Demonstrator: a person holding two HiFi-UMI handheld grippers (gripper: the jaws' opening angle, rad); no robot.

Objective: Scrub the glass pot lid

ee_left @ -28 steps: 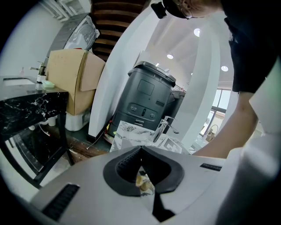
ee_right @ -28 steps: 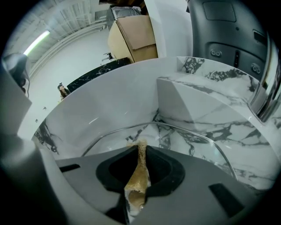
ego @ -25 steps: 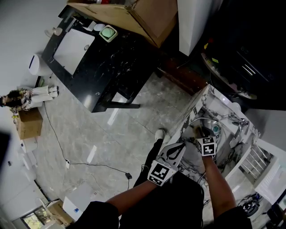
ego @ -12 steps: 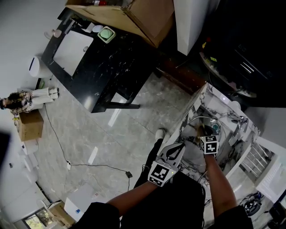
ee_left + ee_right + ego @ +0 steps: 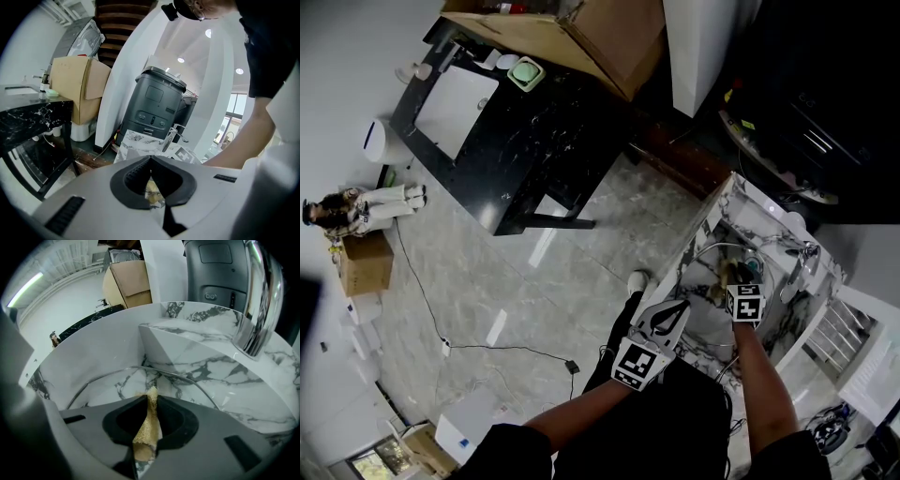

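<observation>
Pinching a thin tan sponge (image 5: 146,427) between closed jaws, the right hand-held gripper (image 5: 149,394) aims it at the lid (image 5: 187,379), which sits in the sink (image 5: 220,357) just ahead of the sponge's tip. The left hand-held gripper (image 5: 150,158) hangs back, jaws together with nothing clearly in them, so the lid looks unbraced. A hard push could skid the glass across the marble, and the floppy sponge might fold, letting the jaw tips scrape it.
</observation>
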